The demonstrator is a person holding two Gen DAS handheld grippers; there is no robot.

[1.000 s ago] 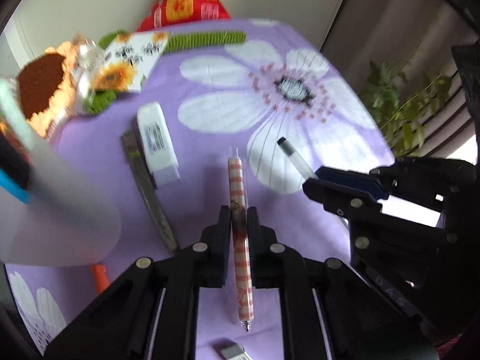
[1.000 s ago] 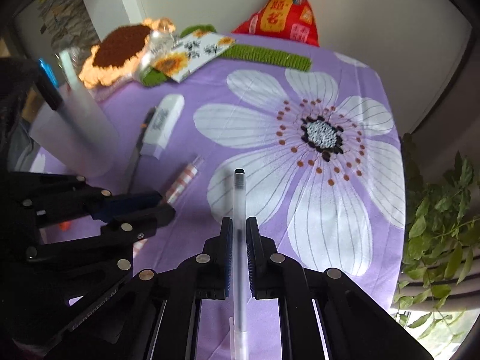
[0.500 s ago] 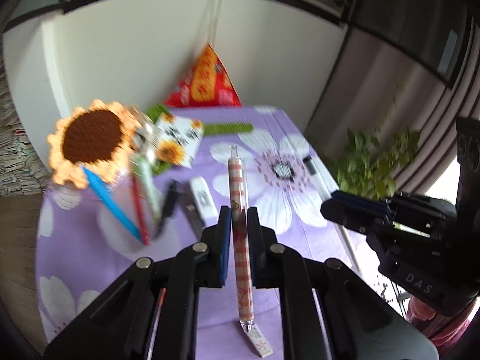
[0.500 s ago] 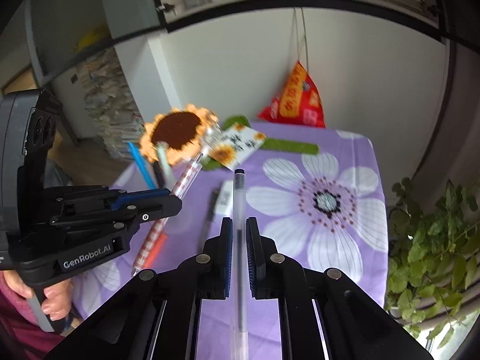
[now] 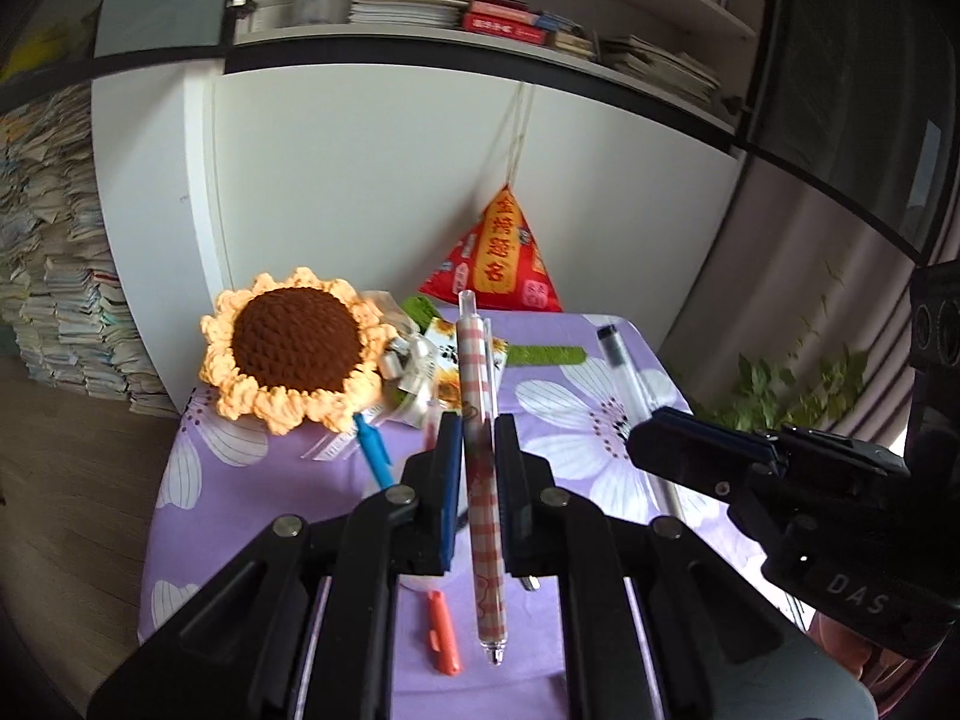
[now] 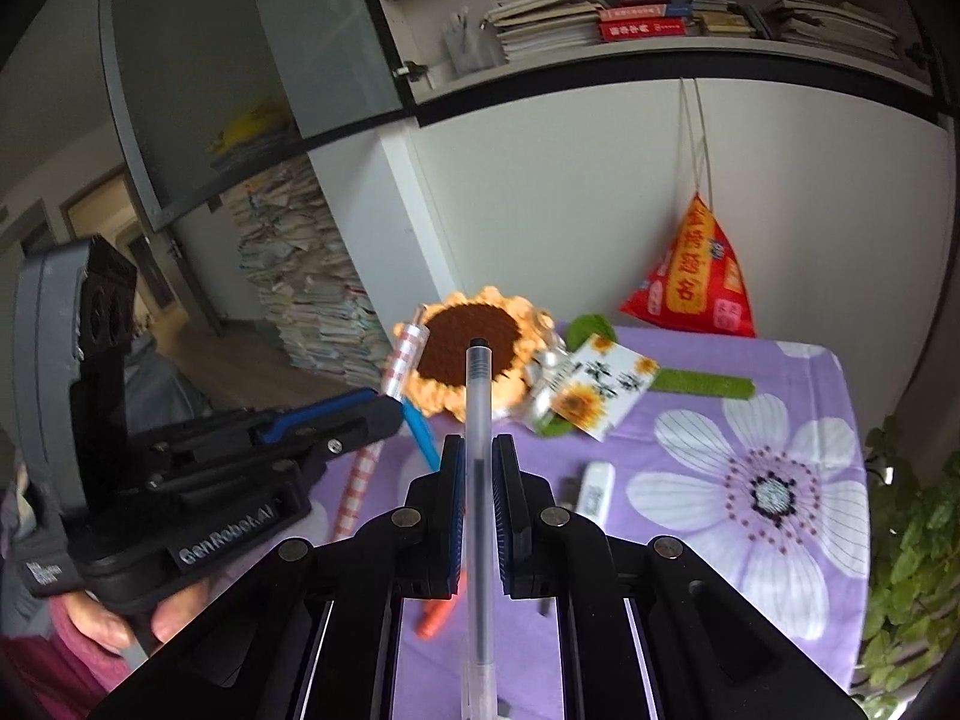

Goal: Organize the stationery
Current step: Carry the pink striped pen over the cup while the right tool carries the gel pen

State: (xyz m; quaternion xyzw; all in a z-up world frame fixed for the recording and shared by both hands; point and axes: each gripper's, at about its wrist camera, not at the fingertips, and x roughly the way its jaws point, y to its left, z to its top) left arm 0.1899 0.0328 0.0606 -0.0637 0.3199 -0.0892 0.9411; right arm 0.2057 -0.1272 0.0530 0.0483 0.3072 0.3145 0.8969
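Note:
My left gripper (image 5: 477,444) is shut on a pink checked pen (image 5: 480,480) and holds it high above the purple flowered tablecloth (image 5: 564,420). My right gripper (image 6: 478,462) is shut on a clear pen with a black cap (image 6: 479,420), also lifted. In the right wrist view the left gripper (image 6: 366,417) and its checked pen (image 6: 405,354) show at left. In the left wrist view the right gripper (image 5: 678,450) and its clear pen (image 5: 627,366) show at right. A blue pen (image 5: 375,450) stands in a pen cup mostly hidden behind my left fingers.
A crocheted sunflower (image 5: 294,348), a sunflower card (image 6: 600,390) and a red triangular pouch (image 5: 498,264) sit at the table's back. A white eraser (image 6: 594,486) and an orange pen (image 5: 441,636) lie on the cloth. A potted plant (image 6: 912,540) stands right of the table.
Both grippers have risen and tilted up from the table with their pens held. The view now takes in the wall and shelves; the table looks smaller and farther.

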